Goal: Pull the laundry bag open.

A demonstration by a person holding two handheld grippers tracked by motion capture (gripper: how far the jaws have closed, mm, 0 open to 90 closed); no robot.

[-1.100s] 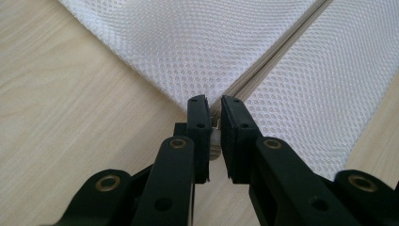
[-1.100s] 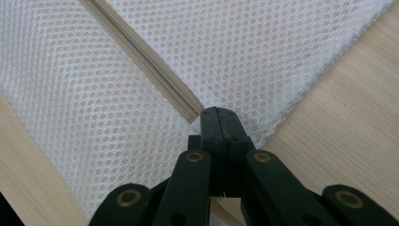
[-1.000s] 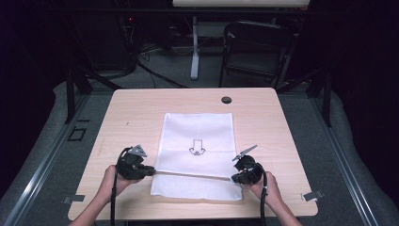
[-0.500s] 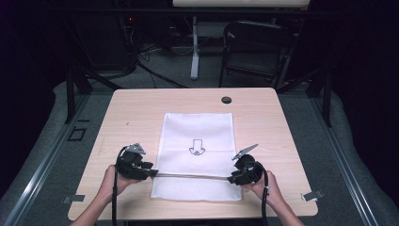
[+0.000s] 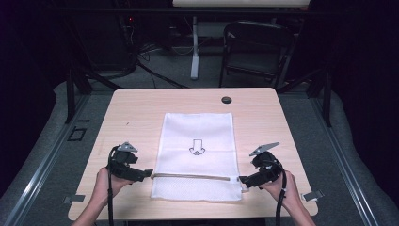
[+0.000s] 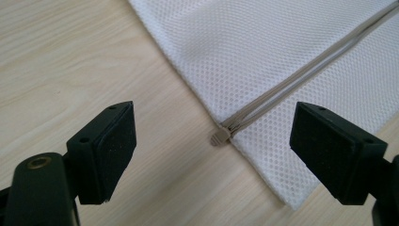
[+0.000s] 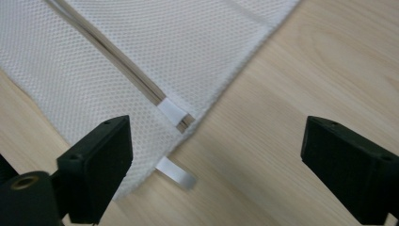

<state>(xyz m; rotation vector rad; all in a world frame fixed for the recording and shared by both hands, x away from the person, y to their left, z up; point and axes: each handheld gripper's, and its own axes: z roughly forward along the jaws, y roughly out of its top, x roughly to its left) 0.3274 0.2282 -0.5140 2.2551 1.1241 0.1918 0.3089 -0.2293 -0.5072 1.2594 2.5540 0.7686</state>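
A white mesh bag (image 5: 196, 155) with a small arrow print lies flat on the wooden table (image 5: 141, 113). A beige zipper (image 5: 193, 176) runs across its near end. My left gripper (image 5: 147, 173) is at the bag's left edge. Its jaws have just been opening and now stand wide apart over the zipper pull (image 6: 220, 136), not touching it. My right gripper (image 5: 243, 181) is at the bag's right edge. It has also just been opening, and it is open above the zipper's end (image 7: 175, 113) and a white tab (image 7: 175, 172).
A small black round thing (image 5: 227, 100) sits near the table's far edge. Beyond the table stand a dark chair (image 5: 254, 47) and a white stand (image 5: 195, 52). Bare wood lies on both sides of the bag.
Both grippers were shut on the zipper's ends, stretching it between them. Both have let go and opened. The bag now lies flat, and the right gripper has drawn up and away.
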